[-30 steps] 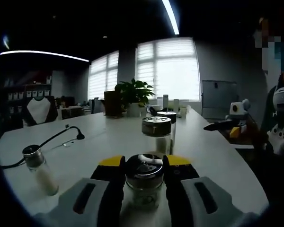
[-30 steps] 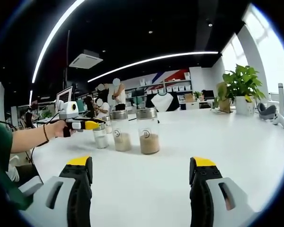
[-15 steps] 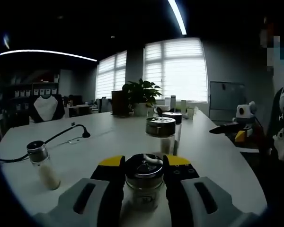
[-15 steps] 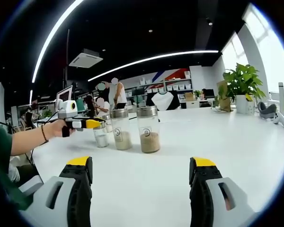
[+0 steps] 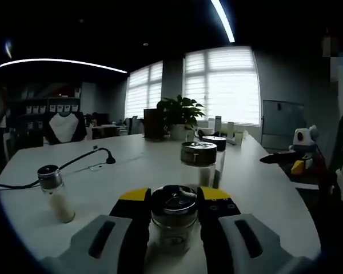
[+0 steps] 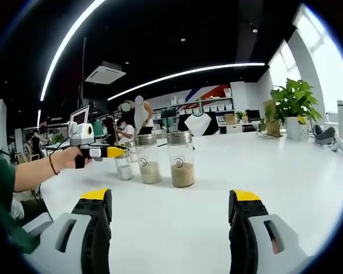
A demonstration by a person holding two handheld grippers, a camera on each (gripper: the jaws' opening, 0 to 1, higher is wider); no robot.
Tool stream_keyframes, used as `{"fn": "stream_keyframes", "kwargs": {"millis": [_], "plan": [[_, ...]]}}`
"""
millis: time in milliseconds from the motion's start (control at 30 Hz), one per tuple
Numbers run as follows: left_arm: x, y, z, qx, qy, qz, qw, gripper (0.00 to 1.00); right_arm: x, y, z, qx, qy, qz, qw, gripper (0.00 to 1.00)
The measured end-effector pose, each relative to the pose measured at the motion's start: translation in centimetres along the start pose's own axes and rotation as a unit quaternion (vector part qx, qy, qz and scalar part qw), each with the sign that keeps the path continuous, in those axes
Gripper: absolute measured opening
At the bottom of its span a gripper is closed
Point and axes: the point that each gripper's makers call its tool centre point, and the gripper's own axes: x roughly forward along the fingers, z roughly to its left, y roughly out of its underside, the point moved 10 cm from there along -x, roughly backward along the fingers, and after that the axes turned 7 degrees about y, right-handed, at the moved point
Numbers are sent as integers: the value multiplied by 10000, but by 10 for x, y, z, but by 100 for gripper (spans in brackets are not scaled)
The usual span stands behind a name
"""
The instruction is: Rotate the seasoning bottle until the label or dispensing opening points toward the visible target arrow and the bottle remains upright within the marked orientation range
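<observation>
Pinching the seasoning bottle (image 5: 174, 220) upright on the white table (image 5: 131, 171) between its jaws, left gripper (image 5: 174, 206) risks tipping it mid-twist if squeezed off-centre or clipping the jar (image 5: 198, 162) just behind, while right gripper (image 6: 170, 205) hangs spread and empty.

My left gripper view sits low over the white table (image 5: 143, 171), looking along my jaws toward the bright windows (image 5: 223, 85). My right gripper view looks across the same table (image 6: 217, 194) from further off, toward the shelves (image 6: 214, 108). Both share the potted plant (image 5: 180, 111) (image 6: 291, 100) and the tall jars (image 5: 199, 162) (image 6: 182, 158)
</observation>
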Motion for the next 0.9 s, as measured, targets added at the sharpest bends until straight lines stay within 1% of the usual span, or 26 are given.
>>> {"fn": "stream_keyframes", "kwargs": {"millis": [200, 367, 467, 767, 833, 900], "plan": [[0, 0, -4, -18, -185, 34, 9998, 33, 0, 1, 0, 1, 15, 19, 10000, 86], [1, 1, -7, -76, -352, -5, 9993, 33, 1, 2, 0, 9, 16, 47, 10000, 86], [-1, 0, -1, -109, -450, -18, 9989, 33, 1, 2, 0, 12, 9, 61, 10000, 86], [0, 1, -5, -132, -679, -68, 9976, 33, 0, 1, -1, 7, 37, 43, 10000, 86], [-2, 1, 0, -152, -725, -75, 9972, 33, 0, 1, -1, -3, 39, 40, 10000, 86], [-1, 1, -3, -164, -796, -80, 9967, 33, 0, 1, -1, 2, 34, 40, 10000, 86]]}}
